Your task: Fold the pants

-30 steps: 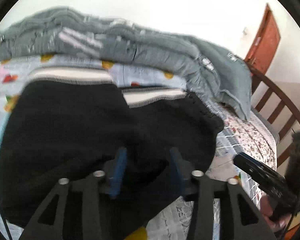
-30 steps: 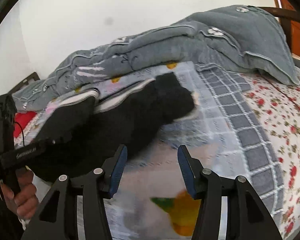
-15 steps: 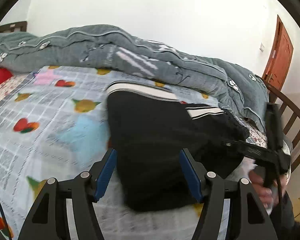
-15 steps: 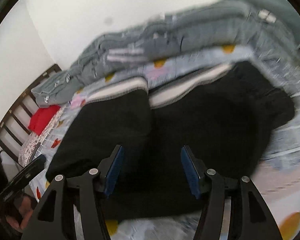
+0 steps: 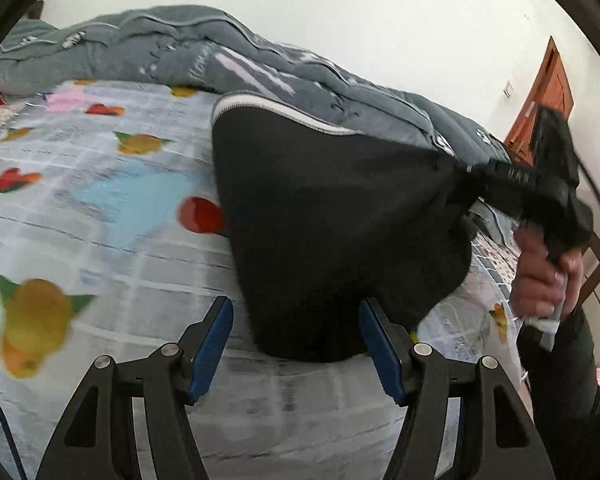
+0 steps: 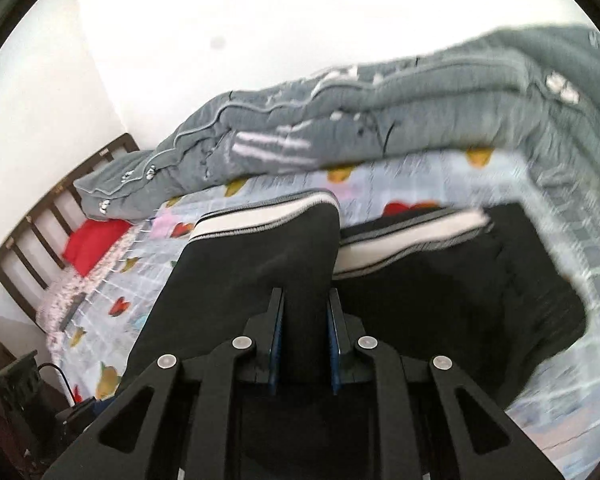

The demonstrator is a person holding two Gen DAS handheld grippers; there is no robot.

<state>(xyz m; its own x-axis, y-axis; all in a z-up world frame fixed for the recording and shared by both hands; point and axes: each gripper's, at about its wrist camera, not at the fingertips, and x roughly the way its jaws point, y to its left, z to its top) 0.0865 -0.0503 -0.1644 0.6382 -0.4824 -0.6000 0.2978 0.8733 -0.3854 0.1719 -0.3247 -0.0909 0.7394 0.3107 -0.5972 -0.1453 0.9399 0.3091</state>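
The black pants (image 5: pixel 332 232) lie on the bed (image 5: pixel 100 200), just in front of the grey quilt (image 5: pixel 228 56). The right gripper (image 6: pixel 305 344) has its fingers clenched on a lifted fold of the pants. The left gripper (image 5: pixel 296 344) hangs released at their near edge.

Black tool (image 5: pixel 296 354) frames, blue pads (image 5: pixel 210 350) (silver screws), seemingly dark sleeve (image 5: pixel 568 392).

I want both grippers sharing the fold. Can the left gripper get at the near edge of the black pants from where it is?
Probably yes. The left gripper has its jaws open, with the near edge of the black pants just ahead and only fruit-print bedsheet between. The right gripper grips elsewhere.
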